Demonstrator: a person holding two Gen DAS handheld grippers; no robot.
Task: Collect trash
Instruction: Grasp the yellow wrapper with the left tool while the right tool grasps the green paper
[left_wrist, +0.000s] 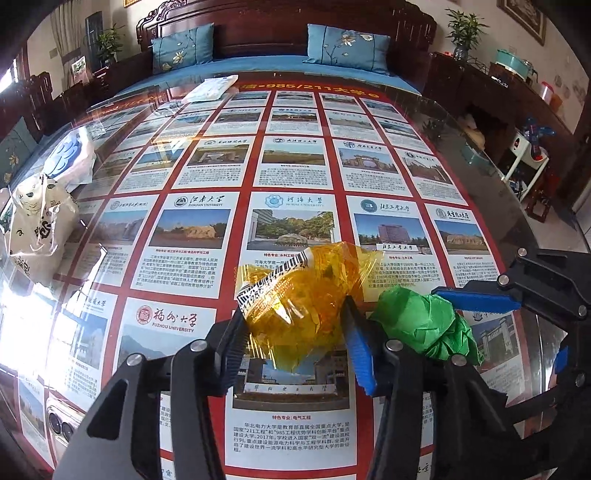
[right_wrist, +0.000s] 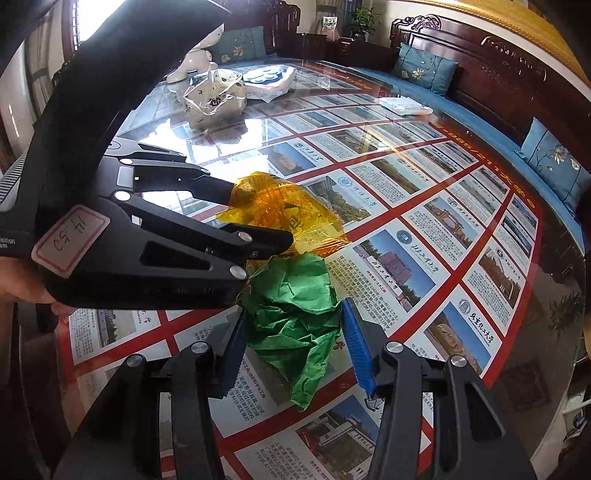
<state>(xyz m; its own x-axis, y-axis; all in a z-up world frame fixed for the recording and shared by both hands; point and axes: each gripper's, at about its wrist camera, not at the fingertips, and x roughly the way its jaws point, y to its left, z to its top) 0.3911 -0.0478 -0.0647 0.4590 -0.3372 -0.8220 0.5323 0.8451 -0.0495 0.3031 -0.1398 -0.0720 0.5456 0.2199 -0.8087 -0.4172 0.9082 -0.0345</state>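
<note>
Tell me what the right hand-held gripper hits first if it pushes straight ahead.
The crumpled green paper, already between its open fingers. Past that, probably the yellow cellophane wrapper held in the left hand-held gripper.

Two black claws with blue ribbed pads and silver screws

The left claw (left_wrist: 295, 343) has black plastic fingers with triangular cut-outs, round silver screw heads at the joints and blue ribbed pads (left_wrist: 360, 354) on the inner faces. The right claw (right_wrist: 293, 343) is built the same way, with the same pads and screws. In the right wrist view, at the left of the frame, the left claw's black body carries a white label with a red border, handwritten "CS 14"; a bit of bare skin shows below it.
</note>
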